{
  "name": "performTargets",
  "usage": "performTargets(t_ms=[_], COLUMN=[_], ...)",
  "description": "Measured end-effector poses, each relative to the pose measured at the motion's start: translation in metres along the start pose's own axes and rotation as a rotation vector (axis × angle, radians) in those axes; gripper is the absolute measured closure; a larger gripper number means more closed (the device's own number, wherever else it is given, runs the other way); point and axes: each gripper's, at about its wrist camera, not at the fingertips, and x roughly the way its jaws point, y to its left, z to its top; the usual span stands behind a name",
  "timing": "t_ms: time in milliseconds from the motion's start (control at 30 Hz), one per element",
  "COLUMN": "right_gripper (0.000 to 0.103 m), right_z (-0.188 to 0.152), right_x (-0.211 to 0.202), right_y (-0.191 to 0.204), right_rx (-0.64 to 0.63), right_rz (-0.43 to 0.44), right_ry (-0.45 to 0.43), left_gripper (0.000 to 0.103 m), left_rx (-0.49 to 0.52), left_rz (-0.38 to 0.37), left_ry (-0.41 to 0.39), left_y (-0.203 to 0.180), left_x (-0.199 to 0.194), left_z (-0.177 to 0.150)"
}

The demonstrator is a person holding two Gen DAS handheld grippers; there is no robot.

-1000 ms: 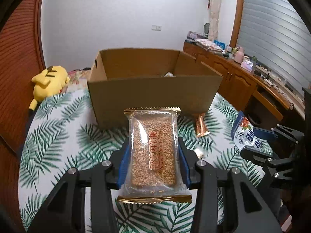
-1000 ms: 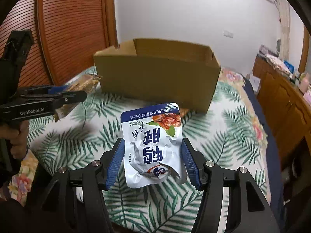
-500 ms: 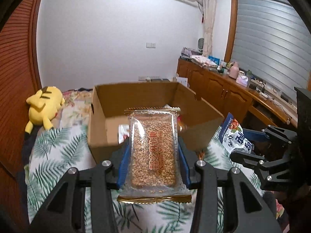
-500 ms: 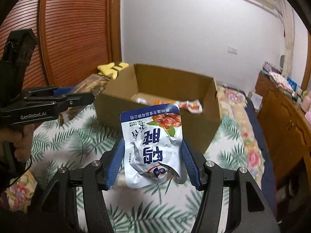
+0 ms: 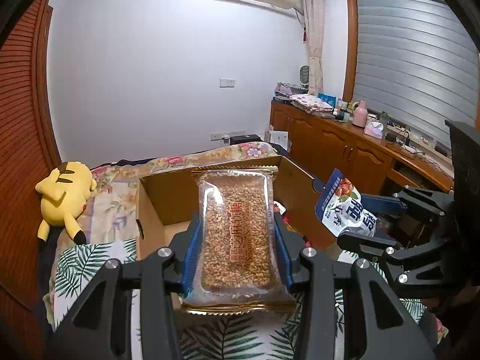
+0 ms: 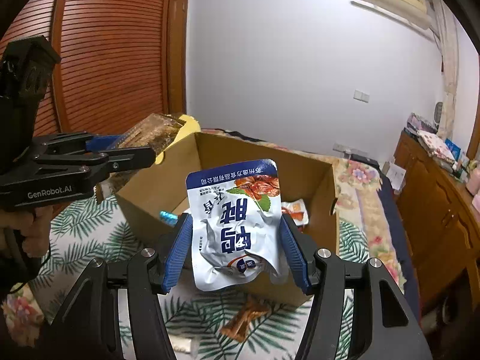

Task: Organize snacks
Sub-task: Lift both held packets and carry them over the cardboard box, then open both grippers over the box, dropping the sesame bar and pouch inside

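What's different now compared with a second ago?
Both grippers rose and moved toward the cardboard box, so its inside, with snacks already in it, now shows. Nothing was grabbed or released: the left gripper still clamps the sesame bar, the right gripper the blue-and-white pouch. The box hasn't moved.

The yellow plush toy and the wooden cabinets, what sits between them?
In the left wrist view, the open cardboard box sits between the yellow plush toy and the wooden cabinets, on the bed.
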Motion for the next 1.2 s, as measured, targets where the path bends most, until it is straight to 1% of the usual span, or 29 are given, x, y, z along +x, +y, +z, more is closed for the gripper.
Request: performTargets(t_ms=[133, 233, 433, 633, 900, 1200], right_gripper=[0.043, 0.043, 0.043, 0.043, 0.043, 0.043], right_z=[0.008, 0.013, 0.015, 0.011, 0.008, 0.003], right_x=[0.009, 0.013, 0.022, 0.035, 0.062, 0.094], right_y=[-0.002, -0.003, -0.004, -0.005, -0.016, -0.025], right_rx=[-0.008, -0.01, -0.01, 0.005, 0.056, 0.109], right_rz=[-0.013, -0.018, -0.019, -0.028, -0.012, 0.006], right_ry=[0.001, -0.004, 0.0, 0.024, 0.069, 0.13], left_gripper=[0.061, 0.061, 0.061, 0.06, 0.058, 0.056], left_rx=[0.0, -0.008, -0.015, -0.017, -0.023, -0.026], left_rz=[0.013, 0.019, 0.016, -0.004, -0.009, 0.009], left_ry=[0.025, 0.056, 0.101, 0.14, 0.168, 0.195], left_y=[0.005, 0.009, 0.009, 0.007, 0.007, 0.006], left_x=[0.019, 0.035, 0.057, 0.07, 0.08, 0.087], left_z=[0.0, -0.006, -0.011, -0.015, -0.017, -0.024])
